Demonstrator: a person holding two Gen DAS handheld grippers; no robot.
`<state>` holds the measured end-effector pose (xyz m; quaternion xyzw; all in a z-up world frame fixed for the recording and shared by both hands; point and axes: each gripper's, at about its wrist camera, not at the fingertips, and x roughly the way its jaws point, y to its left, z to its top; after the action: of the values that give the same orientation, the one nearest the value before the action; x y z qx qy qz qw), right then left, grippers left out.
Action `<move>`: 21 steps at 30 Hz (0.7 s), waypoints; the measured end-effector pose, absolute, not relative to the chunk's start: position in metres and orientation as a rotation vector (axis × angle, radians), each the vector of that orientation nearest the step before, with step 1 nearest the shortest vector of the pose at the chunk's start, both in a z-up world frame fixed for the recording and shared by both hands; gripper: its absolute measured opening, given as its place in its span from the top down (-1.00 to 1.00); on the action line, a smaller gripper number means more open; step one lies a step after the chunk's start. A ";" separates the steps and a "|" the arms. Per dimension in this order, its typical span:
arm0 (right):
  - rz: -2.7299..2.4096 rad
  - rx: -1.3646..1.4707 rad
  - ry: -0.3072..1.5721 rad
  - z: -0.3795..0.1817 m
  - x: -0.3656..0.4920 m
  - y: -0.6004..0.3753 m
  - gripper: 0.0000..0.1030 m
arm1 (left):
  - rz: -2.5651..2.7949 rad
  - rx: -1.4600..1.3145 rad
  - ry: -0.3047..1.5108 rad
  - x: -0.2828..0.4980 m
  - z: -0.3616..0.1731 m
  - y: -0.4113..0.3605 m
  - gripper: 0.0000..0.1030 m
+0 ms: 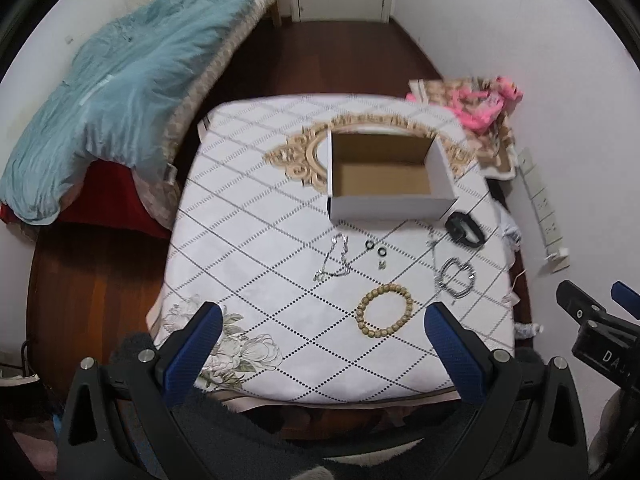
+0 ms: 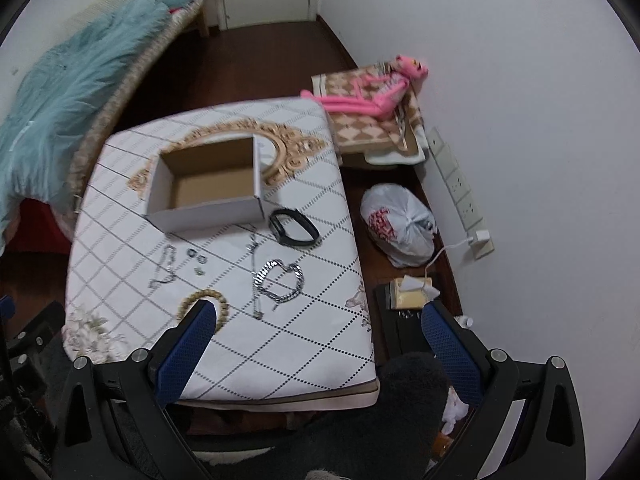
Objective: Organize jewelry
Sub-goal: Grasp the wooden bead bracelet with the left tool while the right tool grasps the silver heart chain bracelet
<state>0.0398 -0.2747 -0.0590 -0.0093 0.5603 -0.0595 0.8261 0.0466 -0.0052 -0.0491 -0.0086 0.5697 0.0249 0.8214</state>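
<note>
White cardboard box sat open and empty at 12 o'clock on the quilted table; jewelry lay loose before it, none yet inside; a wooden bead bracelet rested nearest, at about 1 o'clock between the wide-apart fingers of the left gripper; the right gripper, likewise spread and empty, hung farther right; its left finger hid part of the beads; smaller rings stayed indistinct.
</note>
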 end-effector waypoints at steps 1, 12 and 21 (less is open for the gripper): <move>-0.130 -0.017 1.213 -0.070 0.044 -0.276 -1.00 | 0.047 -0.018 1.230 0.051 -0.058 -0.006 -1.00; -0.147 -0.014 1.362 -0.177 0.081 -0.285 -1.00 | -0.017 0.067 1.366 0.083 -0.153 -0.021 -1.00; -0.127 0.009 1.405 -0.221 0.100 -0.286 -0.99 | -0.064 0.011 1.453 0.096 -0.208 -0.021 -0.99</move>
<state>0.0996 -0.2857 -0.2207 0.0044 0.6458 -0.0586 0.7612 0.0956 -0.0209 -0.2085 0.0050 0.6643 -0.0292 0.7469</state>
